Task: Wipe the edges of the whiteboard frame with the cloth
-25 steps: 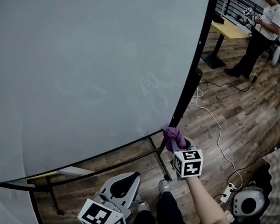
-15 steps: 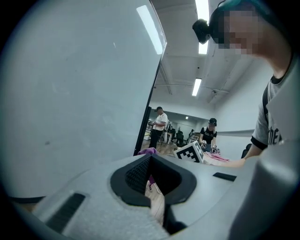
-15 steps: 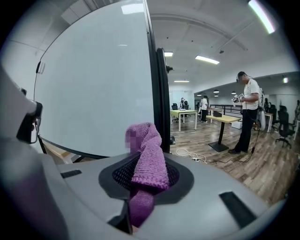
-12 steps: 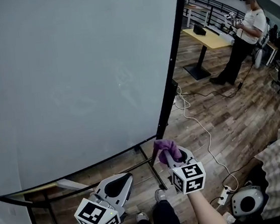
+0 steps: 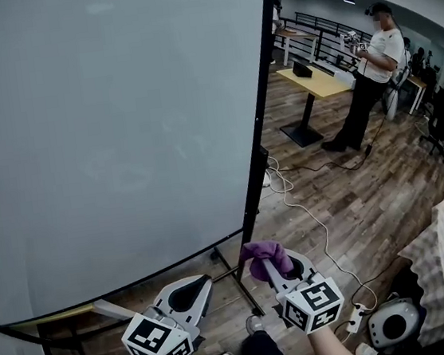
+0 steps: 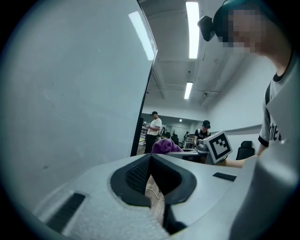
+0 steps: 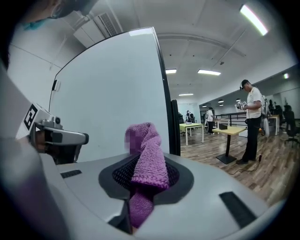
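The right gripper [image 5: 268, 266] has its fingers closed on a purple cloth [image 5: 263, 253], which sticks up out of them in a bunched fold. The cloth sits just below the lower right corner of the whiteboard [image 5: 104, 131], close to the black frame [image 5: 259, 104] that runs up the board's right edge. In the head view a small gap shows between cloth and frame. In the right gripper view the cloth stands in front of that black edge.

The left gripper [image 5: 197, 287] hangs beside the right one, under the board's bottom edge, with its fingers closed together and nothing between them.

Behind the corner, the bar of the board's stand [image 5: 227, 275] crosses close to both grippers. On the wooden floor [image 5: 369, 195] a white cable [image 5: 307, 212] snakes away from the board's foot towards a power strip [image 5: 353, 319], with a round white device [image 5: 392, 322] next to it. Farther off, a person in a white shirt [image 5: 368, 74] stands by a yellow tabletop [image 5: 319, 82], well apart from the board.
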The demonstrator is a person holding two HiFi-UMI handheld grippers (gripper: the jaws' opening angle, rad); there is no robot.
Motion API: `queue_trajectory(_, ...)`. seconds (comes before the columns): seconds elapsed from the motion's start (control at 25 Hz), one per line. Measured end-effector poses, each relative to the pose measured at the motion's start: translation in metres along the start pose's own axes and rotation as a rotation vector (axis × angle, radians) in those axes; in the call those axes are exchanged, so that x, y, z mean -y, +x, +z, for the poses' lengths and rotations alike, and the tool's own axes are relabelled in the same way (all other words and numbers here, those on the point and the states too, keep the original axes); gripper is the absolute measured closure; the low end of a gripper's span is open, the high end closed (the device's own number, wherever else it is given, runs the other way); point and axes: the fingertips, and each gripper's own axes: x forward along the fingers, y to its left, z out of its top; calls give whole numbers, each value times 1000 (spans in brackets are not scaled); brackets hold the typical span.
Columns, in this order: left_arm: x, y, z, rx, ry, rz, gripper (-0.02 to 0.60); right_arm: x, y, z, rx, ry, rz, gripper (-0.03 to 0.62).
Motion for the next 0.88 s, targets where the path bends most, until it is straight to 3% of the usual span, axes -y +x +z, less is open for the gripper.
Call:
queue_trajectory(0.6,8,-11,23,89,52,12,565,-25,-42,28,92,-7,26,525)
queue_trajectory(0.88,14,-20,33,114,89,78,565,-28,-51,40,129,-19,80,525)
